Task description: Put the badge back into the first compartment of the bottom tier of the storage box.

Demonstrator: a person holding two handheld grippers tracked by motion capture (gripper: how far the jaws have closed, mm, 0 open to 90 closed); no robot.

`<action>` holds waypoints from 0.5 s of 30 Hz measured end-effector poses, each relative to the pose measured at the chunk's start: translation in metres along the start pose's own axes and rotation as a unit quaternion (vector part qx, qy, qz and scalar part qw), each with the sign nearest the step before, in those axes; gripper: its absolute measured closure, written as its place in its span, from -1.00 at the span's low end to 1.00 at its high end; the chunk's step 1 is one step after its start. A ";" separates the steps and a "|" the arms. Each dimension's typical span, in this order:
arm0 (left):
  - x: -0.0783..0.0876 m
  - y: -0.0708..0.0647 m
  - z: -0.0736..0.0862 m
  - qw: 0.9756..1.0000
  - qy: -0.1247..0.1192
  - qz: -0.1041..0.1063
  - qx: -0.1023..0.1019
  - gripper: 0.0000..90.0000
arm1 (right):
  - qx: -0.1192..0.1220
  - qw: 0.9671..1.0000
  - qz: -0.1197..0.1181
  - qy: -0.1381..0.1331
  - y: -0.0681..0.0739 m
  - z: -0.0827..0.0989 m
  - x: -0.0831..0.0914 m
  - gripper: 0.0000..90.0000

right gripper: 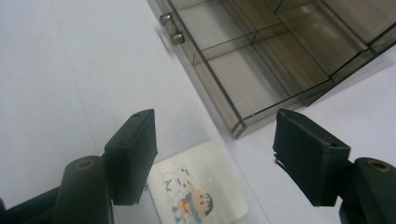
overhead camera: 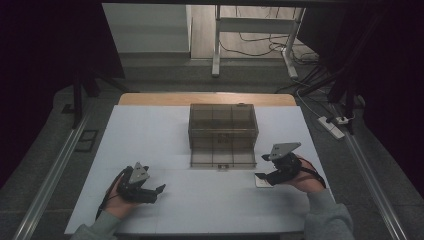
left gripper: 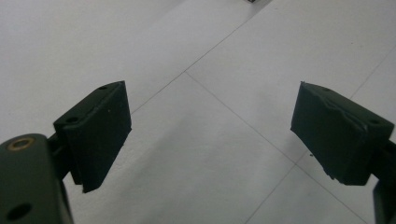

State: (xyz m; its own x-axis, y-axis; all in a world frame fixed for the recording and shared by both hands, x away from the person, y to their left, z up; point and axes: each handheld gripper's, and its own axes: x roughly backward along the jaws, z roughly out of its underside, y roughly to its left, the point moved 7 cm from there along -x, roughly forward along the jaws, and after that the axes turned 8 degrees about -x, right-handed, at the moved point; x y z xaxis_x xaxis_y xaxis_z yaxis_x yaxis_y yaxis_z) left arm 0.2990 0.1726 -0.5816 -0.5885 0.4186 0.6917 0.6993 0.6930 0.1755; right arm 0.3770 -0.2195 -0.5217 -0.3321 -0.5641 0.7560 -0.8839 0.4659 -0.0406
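The left gripper (overhead camera: pixel 161 189) is held with fingers wide over bare white surface (overhead camera: pixel 210 200). The right gripper (overhead camera: pixel 259 176) is positioned, fingers wide, above a square cartoon card (right gripper: pixel 198 189). Just beyond, the open smoked-plastic compartment box (overhead camera: pixel 222 131) is seen.

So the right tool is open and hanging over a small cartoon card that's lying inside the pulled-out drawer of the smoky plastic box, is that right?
Not quite. The right tool is open above the cartoon card, but the card lies on the white table just outside the drawer of the smoky plastic box, near the drawer's front corner. The right gripper view shows this.
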 end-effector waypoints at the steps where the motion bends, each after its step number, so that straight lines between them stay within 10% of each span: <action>1: 0.000 0.000 0.000 1.000 0.000 0.000 0.000 -0.73 | 0.000 1.000 -0.001 0.006 0.000 0.001 0.000 -0.37; 15: 0.001 0.000 0.000 1.000 -0.003 0.000 0.002 -0.72 | 0.003 0.998 -0.031 0.061 0.000 0.018 -0.009 -0.61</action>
State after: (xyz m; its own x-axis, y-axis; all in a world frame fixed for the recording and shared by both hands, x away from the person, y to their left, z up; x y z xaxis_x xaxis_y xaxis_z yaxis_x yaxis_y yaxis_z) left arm 0.2991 0.1728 -0.5808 -0.5910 0.4218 0.6876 0.6971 0.6960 0.1722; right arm 0.3739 -0.2268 -0.5405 -0.2340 -0.5047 0.8310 -0.9034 0.4288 0.0060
